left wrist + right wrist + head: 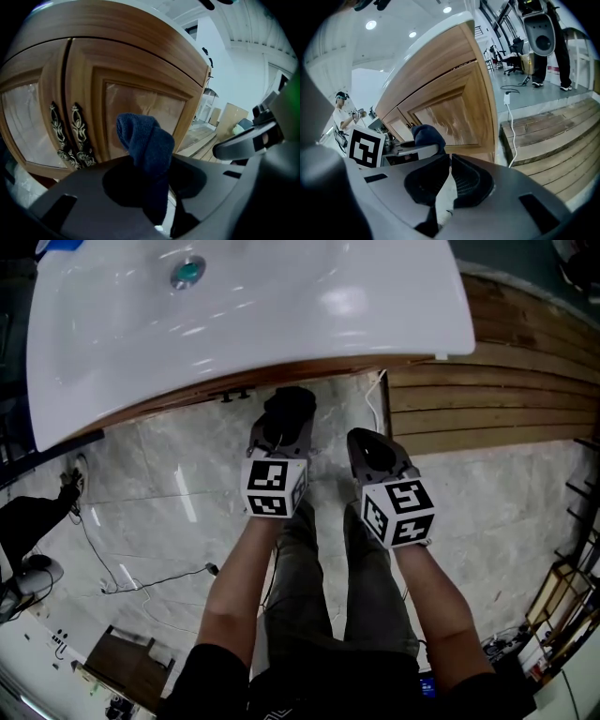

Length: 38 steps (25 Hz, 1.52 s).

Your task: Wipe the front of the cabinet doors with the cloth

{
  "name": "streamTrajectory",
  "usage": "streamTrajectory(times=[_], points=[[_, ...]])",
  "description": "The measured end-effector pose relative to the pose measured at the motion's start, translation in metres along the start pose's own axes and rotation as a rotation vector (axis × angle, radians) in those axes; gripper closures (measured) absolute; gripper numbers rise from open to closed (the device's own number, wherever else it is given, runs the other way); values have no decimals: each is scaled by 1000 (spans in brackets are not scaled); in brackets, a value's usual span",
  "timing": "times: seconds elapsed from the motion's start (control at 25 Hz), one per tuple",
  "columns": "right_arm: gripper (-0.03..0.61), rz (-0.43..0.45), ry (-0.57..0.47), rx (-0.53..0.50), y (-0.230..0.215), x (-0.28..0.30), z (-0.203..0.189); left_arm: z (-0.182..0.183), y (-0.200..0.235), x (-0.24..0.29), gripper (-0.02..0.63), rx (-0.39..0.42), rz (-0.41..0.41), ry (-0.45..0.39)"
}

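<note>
A dark blue cloth (pixel 145 140) sticks up from my left gripper (pixel 150 164), which is shut on it. The cloth hangs just in front of the right wooden cabinet door (pixel 136 103), close to it; contact cannot be told. Ornate dark handles (pixel 77 136) sit where the two doors meet, left of the cloth. In the head view the left gripper (pixel 286 418) holds the cloth (pixel 291 401) under the basin's edge. My right gripper (pixel 370 448) hovers beside it, to the right. Its tips meet with nothing between them (pixel 450 159), and the cloth (pixel 427 135) shows at its left.
A white basin (pixel 244 315) overhangs the cabinet. A stepped wooden platform (pixel 548 136) lies to the right, with a white cable (pixel 511 126) running down beside the cabinet's corner. Thin cables (pixel 141 577) cross the marble floor at left. People (pixel 344 115) stand in the background.
</note>
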State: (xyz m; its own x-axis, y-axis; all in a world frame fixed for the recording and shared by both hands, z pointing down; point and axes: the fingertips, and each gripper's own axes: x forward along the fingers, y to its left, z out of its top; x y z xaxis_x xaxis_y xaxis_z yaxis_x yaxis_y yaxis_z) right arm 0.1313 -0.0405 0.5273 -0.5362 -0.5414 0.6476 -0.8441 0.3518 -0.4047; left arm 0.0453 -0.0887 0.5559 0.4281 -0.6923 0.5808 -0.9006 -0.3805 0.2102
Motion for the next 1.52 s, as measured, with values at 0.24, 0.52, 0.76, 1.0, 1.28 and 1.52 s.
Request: streamTrajectory(times=[0.24, 0.52, 0.76, 1.0, 1.28, 1.52], points=[[537, 20, 27, -12, 25, 21, -6, -17, 32, -12, 482, -14, 32, 13], [537, 25, 43, -36, 36, 32, -8, -30, 50, -3, 482, -24, 53, 32], [537, 11, 48, -43, 33, 34, -11, -29, 66, 6, 482, -25, 85, 27], [537, 2, 41, -22, 22, 28, -13, -28, 59, 20, 482, -9, 60, 37], [537, -16, 28, -9, -4, 9, -16, -21, 12, 47, 482, 30, -6, 30], [537, -44, 14, 23, -26, -4, -18, -11, -21, 62, 482, 50, -50, 18]])
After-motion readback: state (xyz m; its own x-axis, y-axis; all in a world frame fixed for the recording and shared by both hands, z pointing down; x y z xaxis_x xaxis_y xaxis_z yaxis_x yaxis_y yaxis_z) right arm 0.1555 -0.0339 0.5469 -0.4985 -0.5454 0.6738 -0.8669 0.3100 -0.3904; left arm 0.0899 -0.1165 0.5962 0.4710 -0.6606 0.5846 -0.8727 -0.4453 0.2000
